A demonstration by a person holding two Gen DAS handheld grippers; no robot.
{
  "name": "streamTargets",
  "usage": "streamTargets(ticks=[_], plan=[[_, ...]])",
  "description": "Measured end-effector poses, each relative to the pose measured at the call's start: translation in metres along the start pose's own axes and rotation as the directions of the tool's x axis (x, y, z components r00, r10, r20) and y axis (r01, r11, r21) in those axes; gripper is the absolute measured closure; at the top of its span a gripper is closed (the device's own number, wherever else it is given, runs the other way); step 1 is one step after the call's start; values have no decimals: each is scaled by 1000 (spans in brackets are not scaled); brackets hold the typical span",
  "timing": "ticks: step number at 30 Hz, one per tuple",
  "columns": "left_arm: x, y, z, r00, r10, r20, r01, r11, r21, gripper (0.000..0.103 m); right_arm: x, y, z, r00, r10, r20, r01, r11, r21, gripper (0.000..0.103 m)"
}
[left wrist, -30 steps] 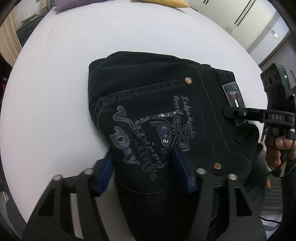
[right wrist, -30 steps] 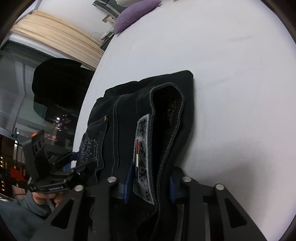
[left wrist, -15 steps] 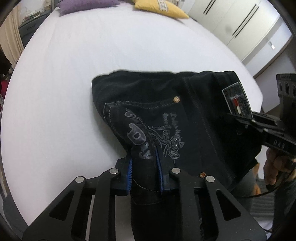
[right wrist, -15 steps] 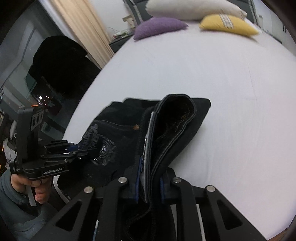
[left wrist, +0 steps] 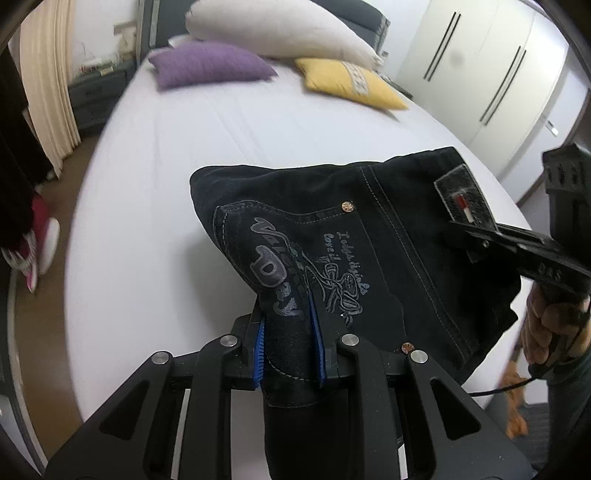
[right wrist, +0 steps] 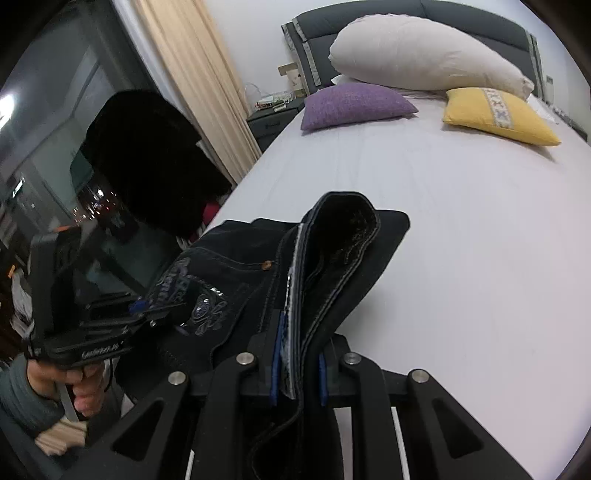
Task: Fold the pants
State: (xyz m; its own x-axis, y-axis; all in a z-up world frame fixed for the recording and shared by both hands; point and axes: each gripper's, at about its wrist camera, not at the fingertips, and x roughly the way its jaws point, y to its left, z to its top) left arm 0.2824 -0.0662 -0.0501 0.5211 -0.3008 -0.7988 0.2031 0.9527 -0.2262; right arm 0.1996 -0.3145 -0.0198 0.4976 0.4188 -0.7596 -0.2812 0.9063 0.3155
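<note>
The bed (left wrist: 155, 206) fills most of what I see, its pale sheet bare across the middle and running up to a dark headboard (right wrist: 406, 14). At the head end a long cream pillow (right wrist: 424, 55) lies across the top, with a purple cushion (left wrist: 210, 68) in front of it toward the left edge and a yellow cushion (left wrist: 347, 86) toward the right edge. A beige curtain (right wrist: 192, 74) hangs beyond the bed's left side, and white wardrobe doors (left wrist: 491, 74) stand past its right side. The black pants (left wrist: 332, 236), already folded into a thick bundle, sit at the foot end of the bed; their far fold rests near the sheet while the near part is raised in my grip. A back pocket with grey printed lettering (left wrist: 273, 273) faces up, and a patch label (left wrist: 463, 201) sits at the waistband. My left hand-held gripper (left wrist: 286, 332) is closed tight on the pocket side of the bundle, cloth pinched between its blue pads (left wrist: 258, 343). My right hand-held gripper (right wrist: 297, 365) is clamped on the waistband edge, the stacked denim layers squeezed between its pads, and the waistband loops open above them. My right hand (left wrist: 546, 332) shows at the far right of the left view, my left hand (right wrist: 74, 384) at the lower left of the right view.
</note>
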Motion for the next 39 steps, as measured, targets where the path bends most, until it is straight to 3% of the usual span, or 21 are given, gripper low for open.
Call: streamTargets(ticks=[3, 6, 11, 12, 13, 15, 16, 20, 23, 27, 30, 32, 34, 35, 37, 39], plan=[[10, 40, 24, 1000, 20, 11, -20, 1000, -5, 84, 36, -19, 29, 999, 31, -12, -30, 999, 42, 86], [47, 70, 49, 1000, 25, 0, -25, 1000, 2, 84, 76, -44, 45, 997, 61, -43, -56, 993, 101, 86], [130, 102, 47, 997, 8, -83, -10, 1000, -28, 78, 143, -89, 31, 987, 102, -121, -72, 971, 230, 86], [140, 104, 47, 996, 14, -86, -16, 1000, -24, 69, 153, -99, 26, 986, 113, -126, -77, 963, 260, 85], [148, 106, 45, 995, 26, -92, -28, 999, -21, 52, 159, -109, 20, 984, 132, -121, -91, 952, 293, 78], [161, 114, 41, 994, 65, -90, -68, 997, -39, 25, 167, -134, 6, 974, 215, -65, -175, 907, 382, 77], [164, 118, 40, 995, 63, -73, -67, 996, -55, 18, 167, -137, 1, 970, 238, -44, -203, 898, 390, 77], [175, 115, 47, 993, 99, -58, -101, 994, -38, 7, 168, -135, -3, 968, 251, -15, -230, 910, 345, 77], [180, 105, 50, 991, 125, -42, -126, 991, -38, 0, 164, -135, -10, 960, 280, 1, -262, 895, 361, 76], [154, 106, 34, 991, 129, -34, -131, 988, -78, 0, 140, -133, -13, 979, 205, 19, -197, 909, 367, 54], [124, 113, 21, 984, 176, 19, -173, 978, -117, 0, 114, -134, -22, 999, 36, 0, -34, 928, 371, 38], [93, 108, 10, 965, 250, 78, -239, 962, -130, 0, 93, -122, -28, 997, -72, -4, 69, 935, 349, 37], [59, 100, 1, 934, 324, 152, -306, 944, -126, 0, 67, -101, -35, 987, -157, 28, 141, 940, 309, 33], [35, 91, -4, 906, 365, 215, -346, 930, -121, 0, 55, -91, -38, 980, -192, 51, 169, 941, 292, 30], [-1, 68, -11, 852, 423, 309, -408, 906, -116, 0, 25, -60, -40, 947, -294, 132, 257, 936, 240, 21], [-50, 49, -28, 787, 464, 407, -457, 881, -122, 0, -2, -34, -46, 904, -363, 224, 316, 923, 220, 11]])
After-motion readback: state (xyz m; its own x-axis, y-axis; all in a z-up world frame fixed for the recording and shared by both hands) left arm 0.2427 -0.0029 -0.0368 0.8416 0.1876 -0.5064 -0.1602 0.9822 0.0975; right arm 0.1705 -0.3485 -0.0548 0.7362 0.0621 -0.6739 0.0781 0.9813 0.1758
